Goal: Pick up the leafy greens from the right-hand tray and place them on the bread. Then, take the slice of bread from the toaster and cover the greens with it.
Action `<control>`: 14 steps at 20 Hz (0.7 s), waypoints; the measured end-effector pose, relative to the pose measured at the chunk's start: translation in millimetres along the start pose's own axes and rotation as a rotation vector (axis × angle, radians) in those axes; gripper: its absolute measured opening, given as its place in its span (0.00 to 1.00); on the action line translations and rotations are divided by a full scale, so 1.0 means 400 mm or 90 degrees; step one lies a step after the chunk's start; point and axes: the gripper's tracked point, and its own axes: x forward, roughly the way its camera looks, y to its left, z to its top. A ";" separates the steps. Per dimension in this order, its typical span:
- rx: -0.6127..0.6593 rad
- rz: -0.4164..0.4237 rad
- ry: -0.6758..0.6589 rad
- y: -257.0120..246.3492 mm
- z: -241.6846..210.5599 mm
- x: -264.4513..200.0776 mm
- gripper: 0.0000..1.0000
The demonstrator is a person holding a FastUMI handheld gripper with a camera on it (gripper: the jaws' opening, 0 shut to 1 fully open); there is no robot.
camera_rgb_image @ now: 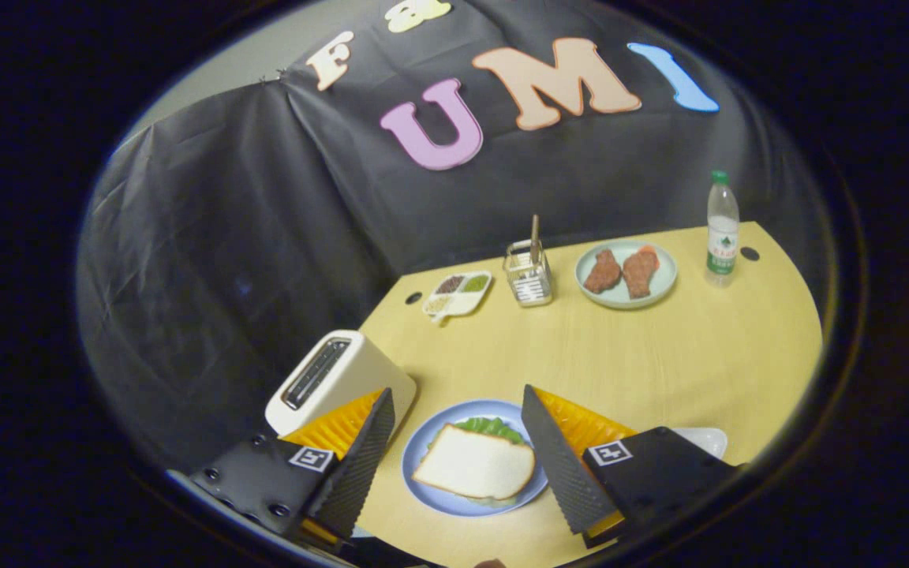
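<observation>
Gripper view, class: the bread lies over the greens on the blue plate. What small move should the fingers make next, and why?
Probably just draw the gripper straight back and up, fingers left open. The top bread slice already lies on the blue plate with the leafy greens peeking out beyond it, and the fingers stand apart on either side without touching it. Nothing seems left to grasp; the toaster slot looks empty.

Beyond the blue plate bare tabletop lies open; toaster crowds its left, gripper fingers spread astride it.
</observation>
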 end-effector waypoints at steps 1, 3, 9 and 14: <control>-0.006 -0.005 -0.020 -0.003 0.027 -0.020 1.00; -0.019 -0.021 -0.063 -0.006 0.084 -0.068 1.00; -0.060 -0.081 -0.206 0.001 0.231 -0.246 1.00; -0.118 -0.176 -0.275 -0.044 0.257 -0.370 1.00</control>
